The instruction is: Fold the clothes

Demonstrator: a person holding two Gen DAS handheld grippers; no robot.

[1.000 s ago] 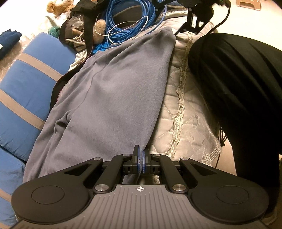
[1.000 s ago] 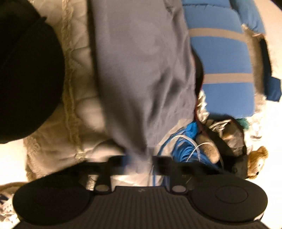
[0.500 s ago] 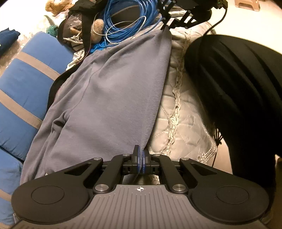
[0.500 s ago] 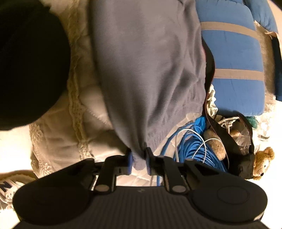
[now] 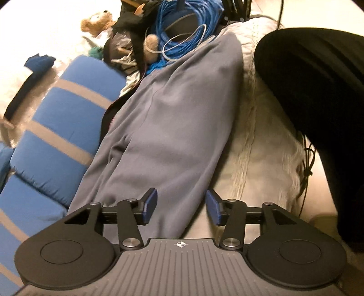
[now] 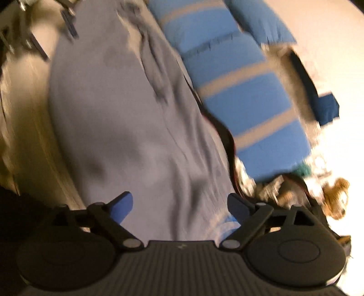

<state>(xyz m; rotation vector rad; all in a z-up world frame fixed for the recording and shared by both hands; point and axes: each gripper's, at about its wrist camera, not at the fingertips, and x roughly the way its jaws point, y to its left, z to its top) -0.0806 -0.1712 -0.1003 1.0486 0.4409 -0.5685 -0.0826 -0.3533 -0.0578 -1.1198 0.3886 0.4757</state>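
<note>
A long grey garment point(image 5: 182, 118) lies stretched lengthwise on a cream quilted bedspread point(image 5: 261, 141). In the left wrist view its near end rests between the blue pads of my left gripper point(image 5: 181, 205), whose jaws are opening and do not press the cloth. The blurred right wrist view shows the same grey garment point(image 6: 127, 127) from its other end. There my right gripper point(image 6: 179, 206) hangs above the cloth with its jaws opening wide, and nothing is pinched between them. The right gripper point(image 5: 236, 10) also shows at the garment's far end in the left wrist view.
Blue cushions with tan stripes point(image 5: 59, 136) lie along the garment's left side. Beyond its far end are a coil of blue cable point(image 5: 182, 29), a black bag point(image 5: 127, 43) and a teddy bear point(image 5: 97, 20). A person's black-clad leg point(image 5: 323, 95) fills the right side.
Both grippers were shut on the garment's two ends; now both have let go and stand open. The right gripper has lifted away from its end, and the cloth lies slack.
</note>
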